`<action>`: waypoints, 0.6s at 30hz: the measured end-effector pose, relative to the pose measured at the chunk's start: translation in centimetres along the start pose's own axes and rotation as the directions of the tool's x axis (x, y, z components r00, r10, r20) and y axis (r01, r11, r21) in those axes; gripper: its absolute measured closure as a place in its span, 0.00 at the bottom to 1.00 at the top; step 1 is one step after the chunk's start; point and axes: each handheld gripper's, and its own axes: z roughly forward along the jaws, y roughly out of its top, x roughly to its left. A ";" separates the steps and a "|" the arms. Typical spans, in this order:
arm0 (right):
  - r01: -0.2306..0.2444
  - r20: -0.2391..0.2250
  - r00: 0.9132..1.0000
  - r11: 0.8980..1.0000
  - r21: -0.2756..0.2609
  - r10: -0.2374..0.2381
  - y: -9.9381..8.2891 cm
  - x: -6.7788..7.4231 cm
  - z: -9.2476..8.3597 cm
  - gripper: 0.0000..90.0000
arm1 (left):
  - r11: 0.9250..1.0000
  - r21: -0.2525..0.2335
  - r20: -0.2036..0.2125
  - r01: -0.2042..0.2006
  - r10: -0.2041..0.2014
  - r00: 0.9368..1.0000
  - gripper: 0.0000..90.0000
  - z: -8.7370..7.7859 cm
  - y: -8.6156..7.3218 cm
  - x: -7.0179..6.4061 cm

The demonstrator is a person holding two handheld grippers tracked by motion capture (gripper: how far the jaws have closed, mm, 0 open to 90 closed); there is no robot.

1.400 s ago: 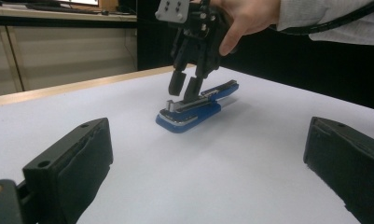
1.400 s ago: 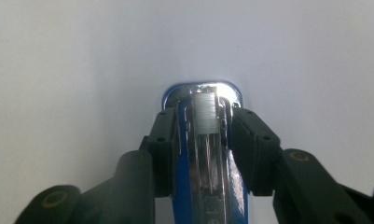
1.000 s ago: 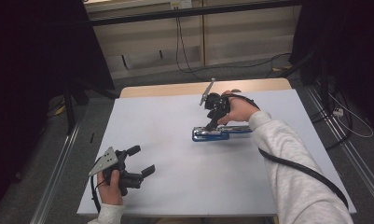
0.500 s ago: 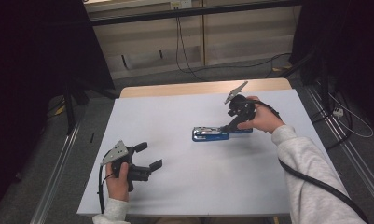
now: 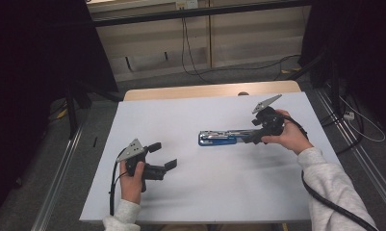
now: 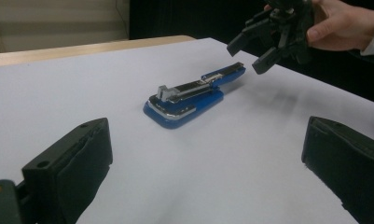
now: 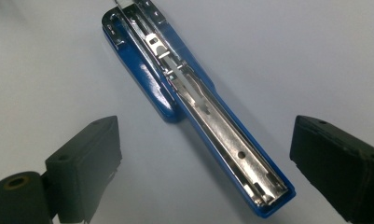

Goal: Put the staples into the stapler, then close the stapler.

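Presently the blue stapler (image 5: 219,138) lies flat on the white table (image 5: 190,192), right of centre, its long axis running left to right. The right gripper (image 5: 250,139) sits at the stapler's right end, its jaws having just been opening; they now stand wide and straddle that end with nothing pinched. The left gripper (image 5: 162,156) hangs well apart to the left, jaws released and empty. Judgement: the right hand (image 5: 291,137) is far nearer.
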 end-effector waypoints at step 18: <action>-0.100 0.080 0.991 0.990 -0.095 0.108 -3.7 0.2 -1.0 0.11 | 0.995 0.101 -0.061 0.014 -0.008 0.998 0.03 5.6 1.2 1.7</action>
